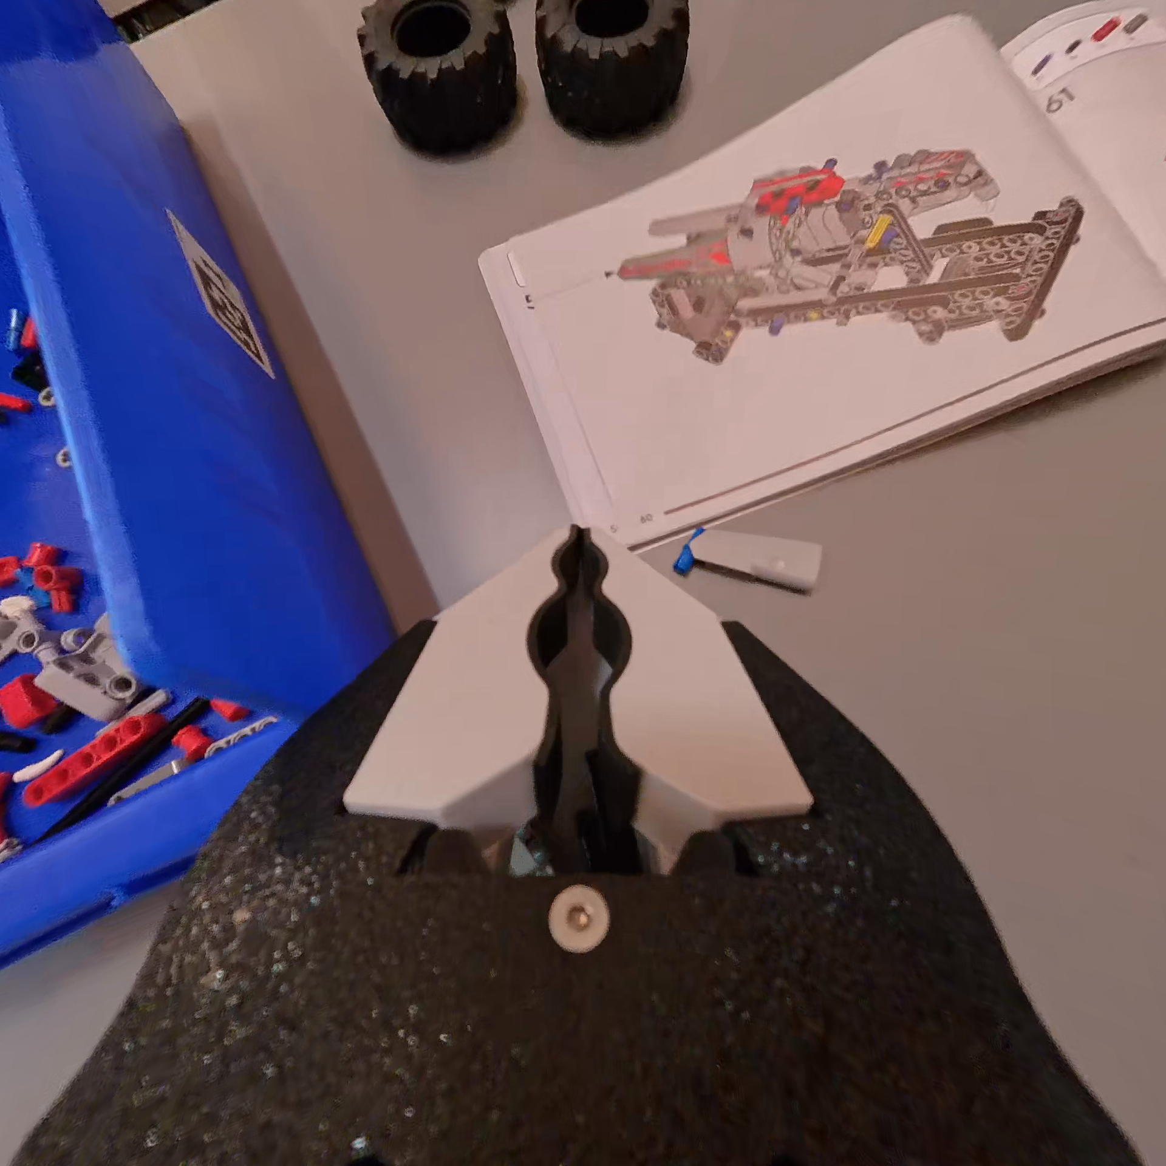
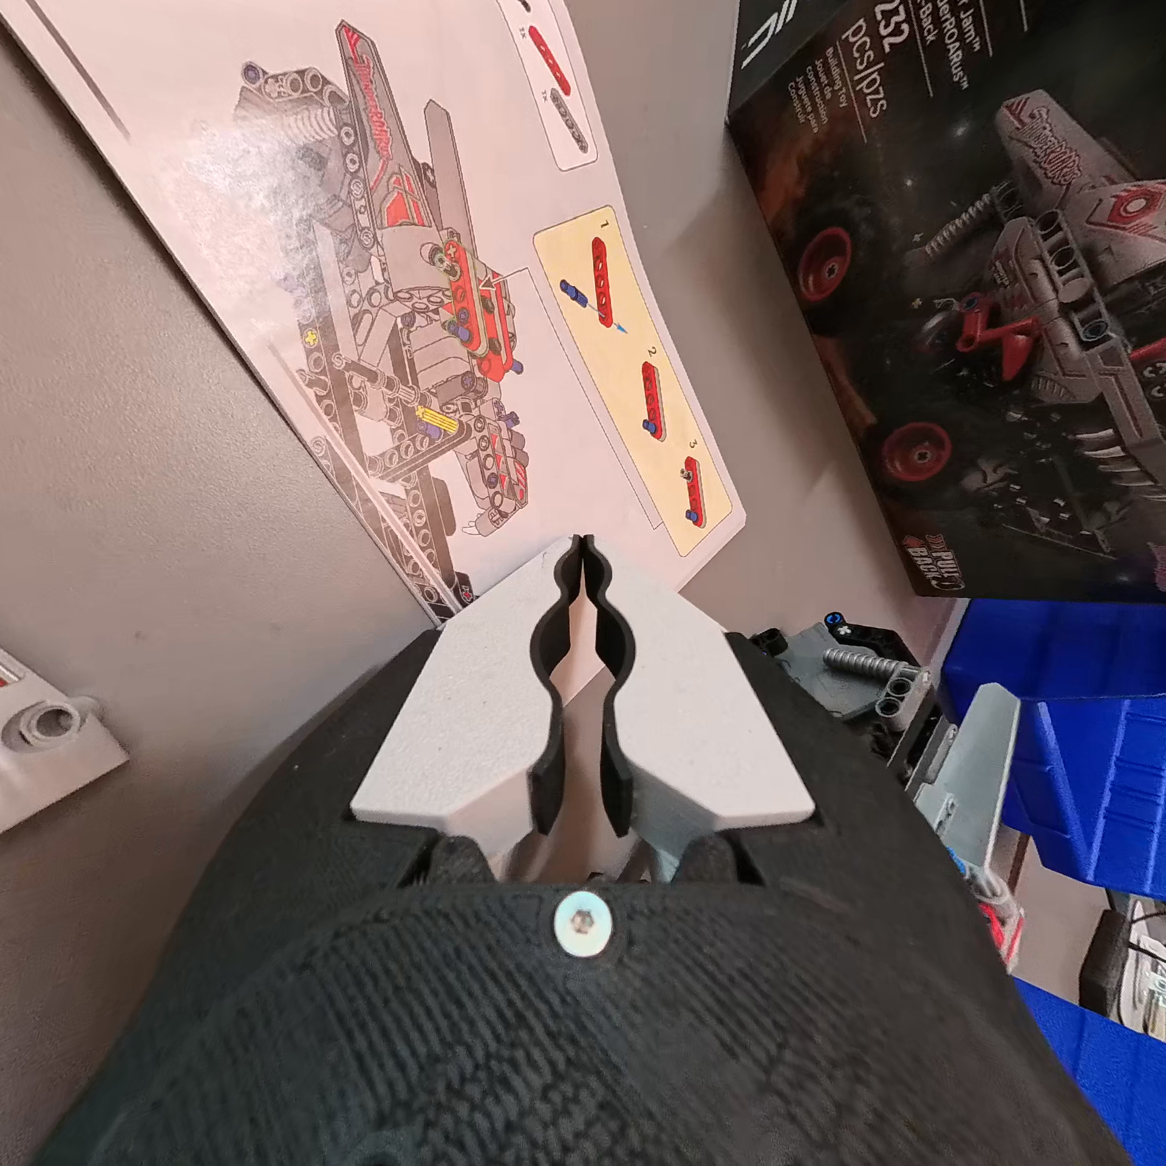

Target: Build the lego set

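Both the left tool (image 1: 579, 536) and right tool (image 2: 582, 539), pinched closed and empty, hover before the open manual (image 2: 441, 252) at twelve o'clock, probably consulting it.

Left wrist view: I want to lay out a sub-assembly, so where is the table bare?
Bare table lies between the blue bin and the open instruction booklet, and to the right of the left gripper, below the booklet. Crowded: two black tyres at the far edge, a small grey piece by the booklet's corner.

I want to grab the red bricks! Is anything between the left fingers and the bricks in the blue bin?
Yes, the bin's near wall stands between the shut left gripper and the red bricks, so it must go over the rim.
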`<move>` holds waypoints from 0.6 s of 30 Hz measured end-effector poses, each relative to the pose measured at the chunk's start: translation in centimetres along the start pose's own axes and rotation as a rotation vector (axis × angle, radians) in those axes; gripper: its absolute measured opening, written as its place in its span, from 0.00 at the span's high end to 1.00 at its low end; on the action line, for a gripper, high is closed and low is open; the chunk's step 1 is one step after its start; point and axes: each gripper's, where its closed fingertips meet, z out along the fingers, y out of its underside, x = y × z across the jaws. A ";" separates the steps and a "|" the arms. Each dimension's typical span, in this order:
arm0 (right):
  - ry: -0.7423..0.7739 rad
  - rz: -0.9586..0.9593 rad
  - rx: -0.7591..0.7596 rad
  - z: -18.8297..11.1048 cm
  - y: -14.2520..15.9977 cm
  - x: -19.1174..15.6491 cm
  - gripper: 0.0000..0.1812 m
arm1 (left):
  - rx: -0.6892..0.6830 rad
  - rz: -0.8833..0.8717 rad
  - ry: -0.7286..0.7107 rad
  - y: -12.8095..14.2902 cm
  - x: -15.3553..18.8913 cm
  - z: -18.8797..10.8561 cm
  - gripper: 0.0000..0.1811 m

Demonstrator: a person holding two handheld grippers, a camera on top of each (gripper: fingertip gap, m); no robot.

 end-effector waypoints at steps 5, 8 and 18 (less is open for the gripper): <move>0.031 -0.016 0.010 0.0 0.0 0.0 1.00 | 0.024 -0.012 0.002 -0.3 -0.1 -0.3 1.00; 0.048 -0.023 0.028 -0.3 -0.3 0.0 1.00 | 0.017 -0.001 -0.024 -0.3 -0.3 -0.4 1.00; -0.175 0.182 0.393 -9.0 -2.6 -2.6 0.95 | 0.219 0.174 0.222 -4.7 6.3 -2.8 1.00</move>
